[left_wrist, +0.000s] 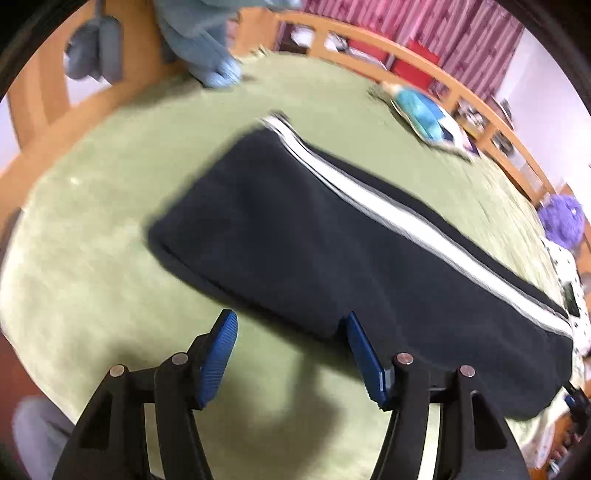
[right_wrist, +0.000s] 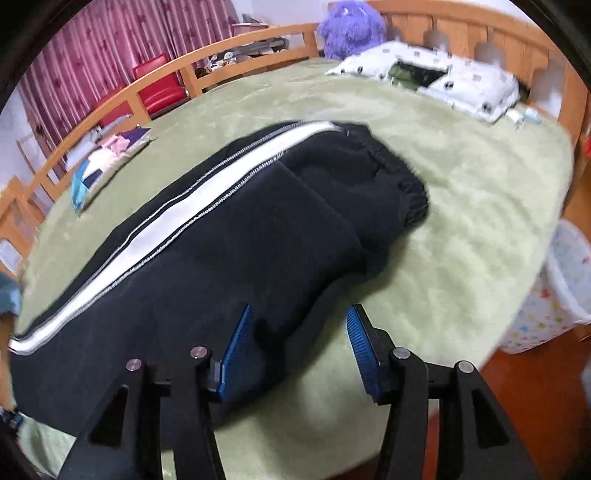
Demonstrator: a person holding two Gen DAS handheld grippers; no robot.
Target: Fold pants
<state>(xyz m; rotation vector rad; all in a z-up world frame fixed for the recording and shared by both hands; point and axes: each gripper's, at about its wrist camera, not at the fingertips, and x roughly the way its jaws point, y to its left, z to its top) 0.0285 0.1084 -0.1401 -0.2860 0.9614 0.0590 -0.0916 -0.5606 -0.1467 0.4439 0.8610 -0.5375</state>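
Observation:
Black pants (left_wrist: 295,236) with a white side stripe (left_wrist: 406,221) lie flat, folded lengthwise, on a green blanket (left_wrist: 92,240). My left gripper (left_wrist: 290,321) is open and empty, just above the near edge of the leg end. In the right wrist view the pants (right_wrist: 258,236) run from the elastic waistband (right_wrist: 399,177) at the upper right to the lower left. My right gripper (right_wrist: 299,314) is open and empty, over the near edge close to the waist end.
A wooden bed rail (right_wrist: 155,85) rings the blanket. A spotted pillow (right_wrist: 443,77) and a purple plush (right_wrist: 351,29) lie at the head. Folded clothes (right_wrist: 107,158) lie by the far rail. A white basket (right_wrist: 565,273) stands at the right.

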